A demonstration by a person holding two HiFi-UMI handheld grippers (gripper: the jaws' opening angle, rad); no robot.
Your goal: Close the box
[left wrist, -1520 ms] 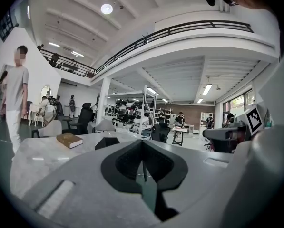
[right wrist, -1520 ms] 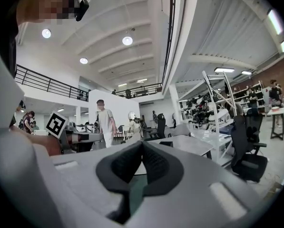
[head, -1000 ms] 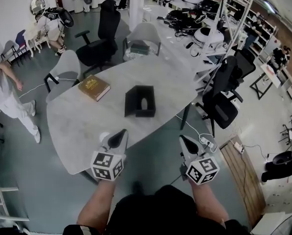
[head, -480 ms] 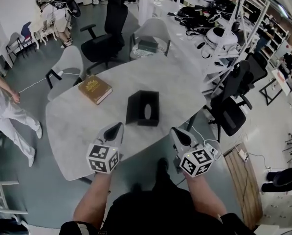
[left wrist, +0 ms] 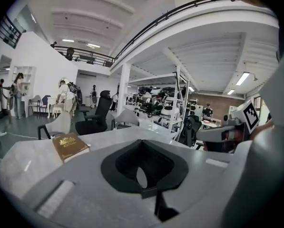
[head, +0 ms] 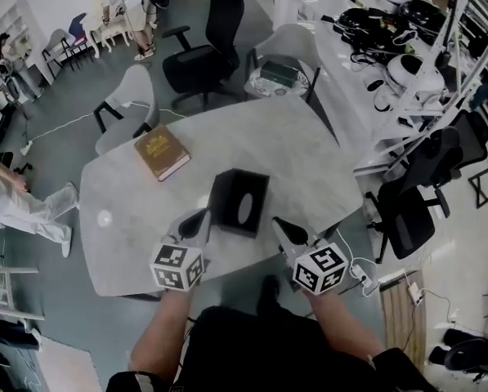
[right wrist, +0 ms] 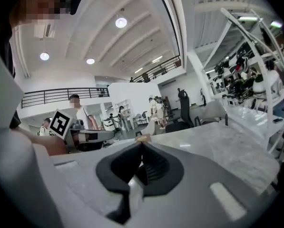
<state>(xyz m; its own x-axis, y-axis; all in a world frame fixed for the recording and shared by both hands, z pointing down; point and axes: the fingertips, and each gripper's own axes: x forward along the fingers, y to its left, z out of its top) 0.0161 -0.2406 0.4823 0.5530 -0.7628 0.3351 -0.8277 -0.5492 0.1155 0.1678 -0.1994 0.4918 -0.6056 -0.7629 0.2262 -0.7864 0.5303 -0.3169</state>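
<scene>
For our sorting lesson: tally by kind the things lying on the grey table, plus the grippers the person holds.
brown book: 1
black box: 1
grippers: 2 (left gripper, right gripper)
Total: 4

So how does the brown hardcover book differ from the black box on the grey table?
The brown hardcover book lies flat and closed, while the black rectangular box stands taller and appears open at the top. The book is light brown with gold print; the box is plain black. The book sits far left; the box sits mid-table, nearer the person. Both rest on the grey table.
</scene>
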